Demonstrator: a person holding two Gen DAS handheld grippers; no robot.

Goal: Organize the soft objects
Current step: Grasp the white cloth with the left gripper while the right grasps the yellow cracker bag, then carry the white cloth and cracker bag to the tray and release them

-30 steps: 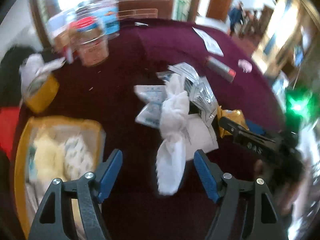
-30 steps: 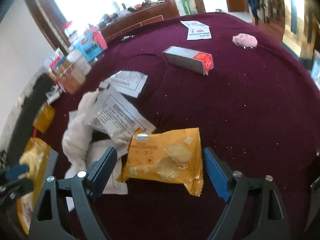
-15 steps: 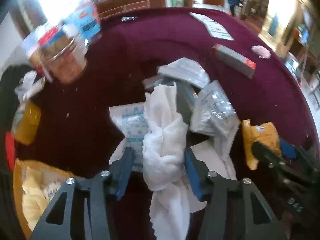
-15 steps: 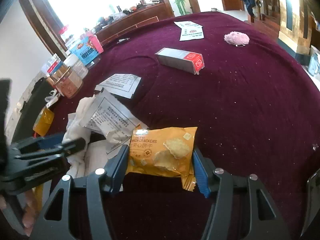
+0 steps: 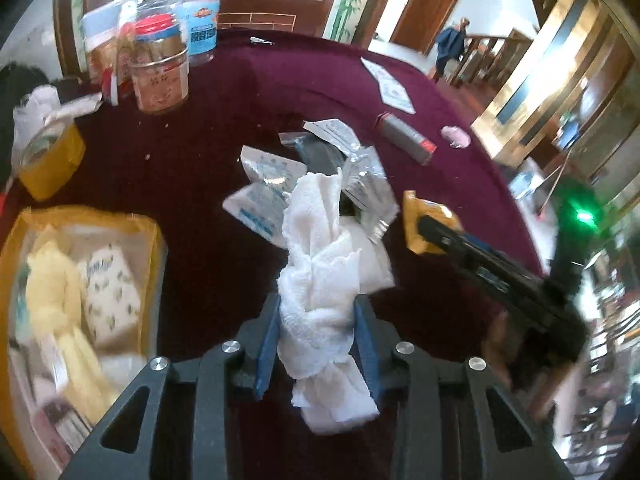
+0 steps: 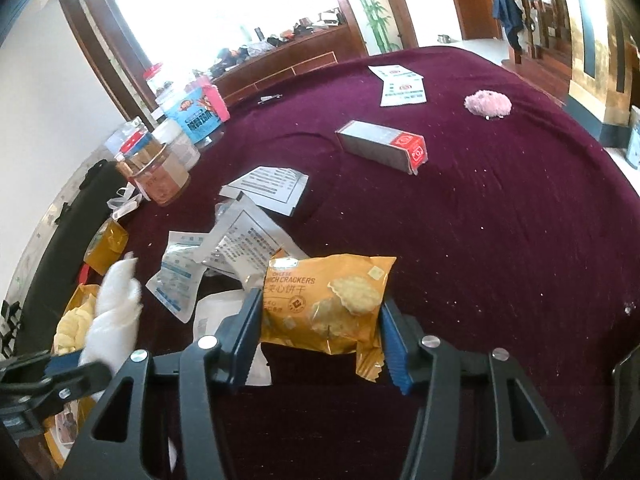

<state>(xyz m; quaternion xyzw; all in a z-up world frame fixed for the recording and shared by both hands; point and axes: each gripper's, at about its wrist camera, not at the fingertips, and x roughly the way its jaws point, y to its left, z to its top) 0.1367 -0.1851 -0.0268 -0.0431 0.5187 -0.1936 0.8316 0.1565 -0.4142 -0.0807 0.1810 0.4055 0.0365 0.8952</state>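
Jaws of the left gripper (image 5: pixel 316 340) had just closed on the white towel (image 5: pixel 320 280); beside it the right gripper (image 6: pixel 320 336) clamped the cracker packet (image 6: pixel 324 300)

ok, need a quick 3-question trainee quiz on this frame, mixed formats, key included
1. True or false: the left gripper is clamped on the twisted white cloth towel.
2. What does the right gripper hold?
A. red-ended grey carton
B. orange cheese cracker packet
C. fluffy pink pom-pom
3. Fill in: the yellow mesh pouch lies on the ____ side of the left wrist view.

Key: 1 true, its jaws just closed on it. 2 B, the orange cheese cracker packet. 3 left.
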